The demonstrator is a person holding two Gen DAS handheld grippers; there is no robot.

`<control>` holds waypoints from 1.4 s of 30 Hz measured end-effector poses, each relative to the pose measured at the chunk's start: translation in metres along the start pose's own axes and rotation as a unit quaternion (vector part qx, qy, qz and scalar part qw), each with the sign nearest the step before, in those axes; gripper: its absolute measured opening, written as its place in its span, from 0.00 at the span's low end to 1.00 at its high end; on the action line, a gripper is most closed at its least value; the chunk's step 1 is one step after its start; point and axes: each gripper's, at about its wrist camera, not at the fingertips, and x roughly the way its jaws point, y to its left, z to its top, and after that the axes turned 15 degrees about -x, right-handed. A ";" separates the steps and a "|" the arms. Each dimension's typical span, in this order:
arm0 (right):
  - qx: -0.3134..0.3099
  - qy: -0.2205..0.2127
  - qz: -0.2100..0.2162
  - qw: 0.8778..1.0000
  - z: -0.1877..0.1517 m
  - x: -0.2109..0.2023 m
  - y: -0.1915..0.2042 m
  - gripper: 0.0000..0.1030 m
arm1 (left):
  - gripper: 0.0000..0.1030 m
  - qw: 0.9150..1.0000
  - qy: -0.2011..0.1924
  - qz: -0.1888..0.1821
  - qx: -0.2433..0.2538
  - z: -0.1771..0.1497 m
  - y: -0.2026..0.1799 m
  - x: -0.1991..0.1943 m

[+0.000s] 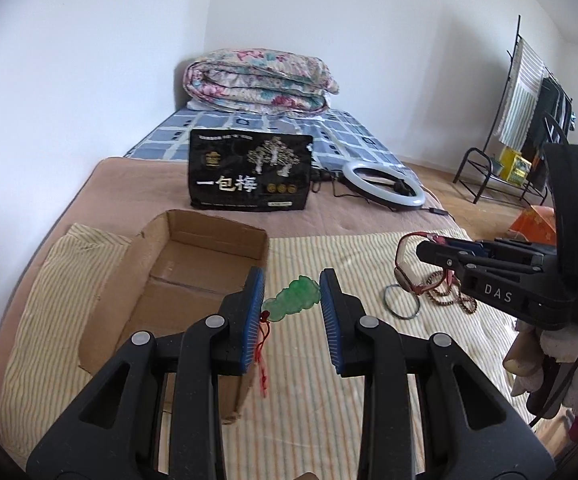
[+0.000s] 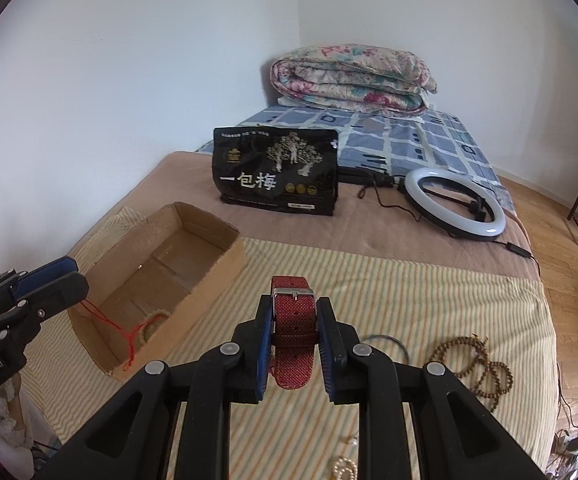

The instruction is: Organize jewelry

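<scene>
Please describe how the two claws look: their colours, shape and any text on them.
Both claws, left and right, are black plastic with silver rivets and ribbed blue pads. The right body reads "DAS"; the left reads "GenRobot.AI". A white glove covers the right hand.

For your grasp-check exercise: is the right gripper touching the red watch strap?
Touching. The right wrist view shows the right gripper with both blue pads pressed against the red watch strap.

— What are you seeing on your left?
— Your pendant (image 1: 294, 301) is green, on a red cord (image 1: 263, 350); blue pads (image 1: 331, 322) on black arms.
— And your right?
— A red woven watch strap (image 2: 293, 330) with a silver buckle (image 2: 293, 293).
— Beneath you?
— A cloth (image 2: 389, 280) striped yellow and cream, a plain brown cardboard box (image 2: 209, 276), brown beads (image 2: 475, 362).
</scene>
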 end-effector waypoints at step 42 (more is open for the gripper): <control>-0.015 -0.011 0.074 0.997 0.068 0.113 0.084 0.19 | 0.27 0.996 -0.005 0.091 -0.013 0.019 0.092 0.025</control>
